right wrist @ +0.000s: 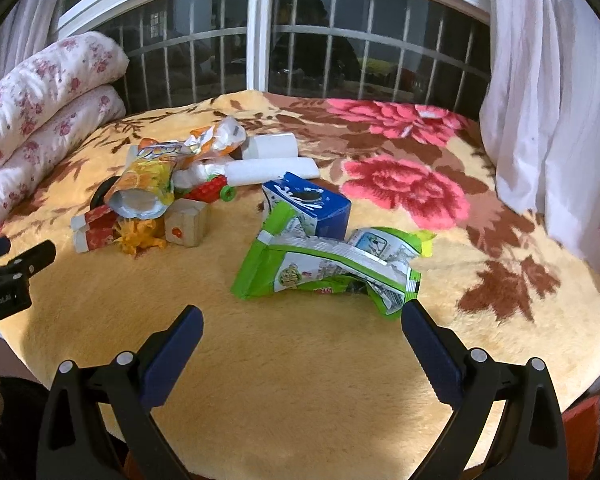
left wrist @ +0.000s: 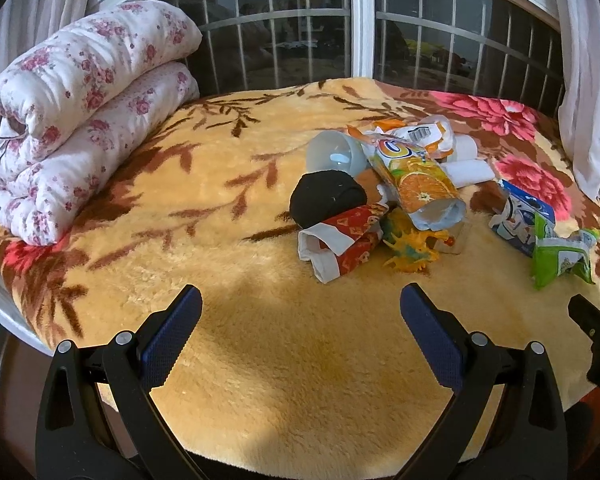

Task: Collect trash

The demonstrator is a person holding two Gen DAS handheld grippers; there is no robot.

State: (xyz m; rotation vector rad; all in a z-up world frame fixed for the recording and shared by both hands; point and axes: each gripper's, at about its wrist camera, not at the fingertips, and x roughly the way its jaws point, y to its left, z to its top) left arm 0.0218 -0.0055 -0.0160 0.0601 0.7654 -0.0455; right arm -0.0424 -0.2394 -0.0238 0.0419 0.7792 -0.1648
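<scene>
Here both tools [left wrist: 300, 296] [right wrist: 302, 316] gape above the blanket [left wrist: 260, 360], empty.

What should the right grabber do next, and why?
Probably ease the right gripper forward onto the green snack bag. Its jaws are open and empty, and that crumpled bag lies just ahead of them on the blanket, nearer than the blue carton behind it.

left wrist: low, faces window | right wrist: same, nearer | shared: trash pile [left wrist: 404, 196] [right wrist: 152, 192]
</scene>
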